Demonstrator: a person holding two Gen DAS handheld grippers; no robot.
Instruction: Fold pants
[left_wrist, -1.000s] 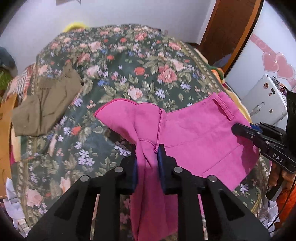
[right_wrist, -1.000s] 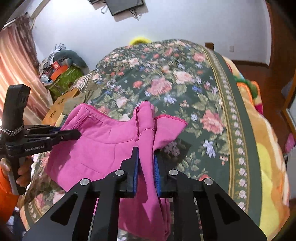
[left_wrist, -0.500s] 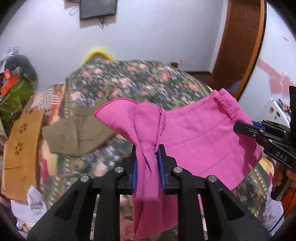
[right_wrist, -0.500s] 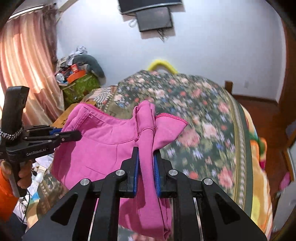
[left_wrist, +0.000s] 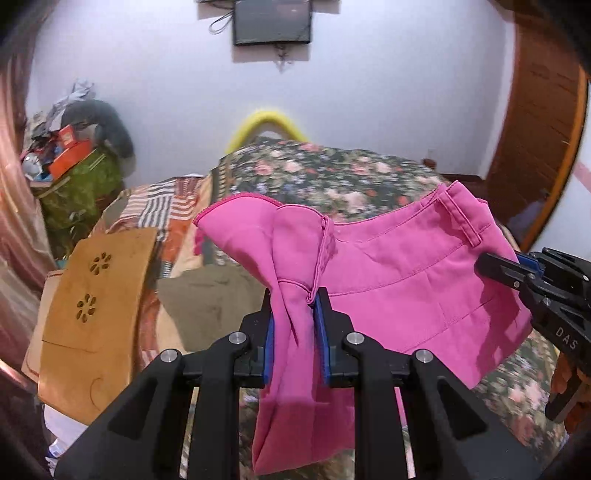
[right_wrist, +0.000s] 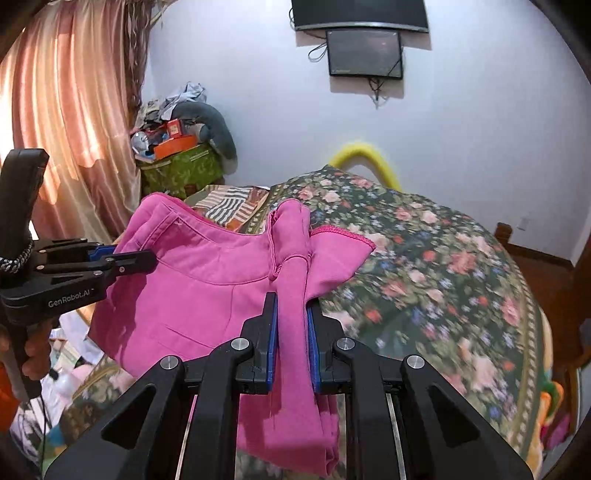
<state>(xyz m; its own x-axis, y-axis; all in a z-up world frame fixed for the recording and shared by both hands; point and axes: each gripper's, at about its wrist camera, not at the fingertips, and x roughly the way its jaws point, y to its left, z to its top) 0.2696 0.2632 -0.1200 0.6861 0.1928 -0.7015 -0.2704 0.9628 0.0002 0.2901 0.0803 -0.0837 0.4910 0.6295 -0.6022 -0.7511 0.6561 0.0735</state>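
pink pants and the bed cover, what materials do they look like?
Pink pants: looks like matte woven cloth, maybe cotton twill; visible topstitching, soft drape from both claws. Bed cover: printed floral textile, low sheen; fibre not tellable.

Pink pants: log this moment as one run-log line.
left claw: shut on pink pants | right claw: shut on pink pants | pants: held up above floral bedspread | fold: not yet done

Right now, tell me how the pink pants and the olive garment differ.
The pink pants hang in the air, clamped by the left claw and the right claw; the olive garment lies on the bed, untouched. Pink is bright, olive dull. Both look rumpled.
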